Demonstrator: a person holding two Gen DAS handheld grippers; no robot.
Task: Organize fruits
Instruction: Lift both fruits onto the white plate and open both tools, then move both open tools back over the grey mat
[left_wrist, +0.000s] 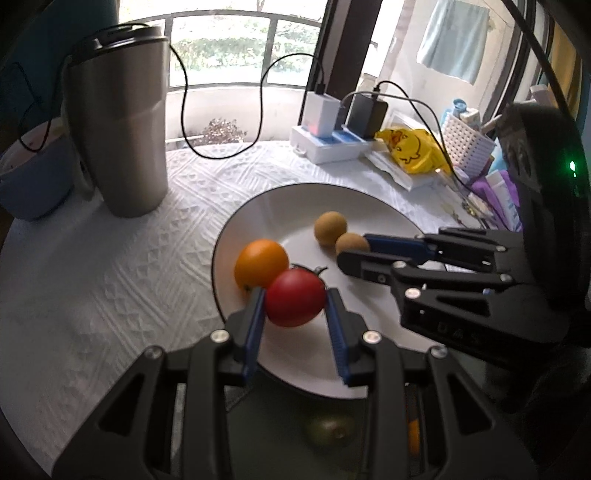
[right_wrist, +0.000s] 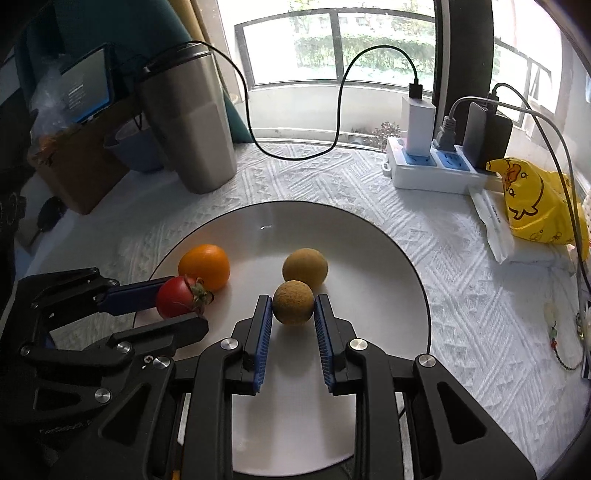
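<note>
A white plate (left_wrist: 369, 206) (right_wrist: 369, 258) lies on the table. On it are an orange fruit (left_wrist: 260, 263) (right_wrist: 204, 266) and a tan round fruit (left_wrist: 330, 228) (right_wrist: 305, 269). My left gripper (left_wrist: 295, 299) (right_wrist: 177, 306) is shut on a red tomato (left_wrist: 294, 297) (right_wrist: 178, 297) just above the plate's left part, touching the orange fruit. My right gripper (right_wrist: 293, 302) (left_wrist: 352, 249) is shut on a second tan round fruit (right_wrist: 293, 302) (left_wrist: 351, 243) over the plate, next to the first.
A steel tumbler (left_wrist: 118, 122) (right_wrist: 192, 122) and a blue bowl (left_wrist: 33, 173) stand at the left. A power strip (right_wrist: 432, 170) with chargers and cables, a yellow bag (right_wrist: 535, 203) and a white basket (left_wrist: 465, 142) crowd the right. A green fruit (left_wrist: 328, 430) lies below the left gripper.
</note>
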